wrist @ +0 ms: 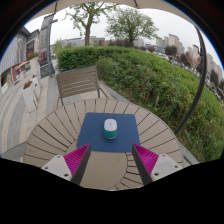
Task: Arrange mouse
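A small teal and white mouse (110,128) sits on a blue mouse mat (110,133) on a round wooden slatted table (55,135). My gripper (111,160) hovers above the near part of the table, its fingers wide apart with pink pads (76,158) showing. The mouse lies ahead of the fingers, centred between their lines, with clear gaps to both. Nothing is between the fingers.
A wooden chair (78,84) stands beyond the table. A green hedge and grass slope (165,85) runs along the right. Paving, another chair (30,95) and a signboard (45,68) lie to the left; trees and buildings stand behind.
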Motion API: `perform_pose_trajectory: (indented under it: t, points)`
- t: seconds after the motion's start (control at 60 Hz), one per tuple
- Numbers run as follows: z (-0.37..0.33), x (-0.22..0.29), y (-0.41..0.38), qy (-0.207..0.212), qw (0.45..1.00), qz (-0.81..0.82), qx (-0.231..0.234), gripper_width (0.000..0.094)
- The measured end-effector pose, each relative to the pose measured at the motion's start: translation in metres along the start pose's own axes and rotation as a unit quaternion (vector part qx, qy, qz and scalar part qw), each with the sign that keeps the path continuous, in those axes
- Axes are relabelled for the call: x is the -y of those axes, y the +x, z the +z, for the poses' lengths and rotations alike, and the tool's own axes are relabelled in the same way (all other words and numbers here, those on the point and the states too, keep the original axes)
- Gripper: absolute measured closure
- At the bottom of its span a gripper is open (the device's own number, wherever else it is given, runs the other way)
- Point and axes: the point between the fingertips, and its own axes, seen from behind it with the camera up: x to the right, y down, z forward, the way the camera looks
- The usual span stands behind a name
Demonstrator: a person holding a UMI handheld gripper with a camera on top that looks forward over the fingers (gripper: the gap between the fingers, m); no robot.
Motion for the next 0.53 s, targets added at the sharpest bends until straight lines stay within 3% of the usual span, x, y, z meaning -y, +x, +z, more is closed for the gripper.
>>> perform_pose_trajectory:
  t: [0.233,0.533]
  points:
    - [-0.13,-0.078,-0.001,-0.043,0.999,-0.005,0.001,0.0084]
    - [-0.163,-0.101,0.009,-0.039,0.999,0.005,-0.004,0.0084]
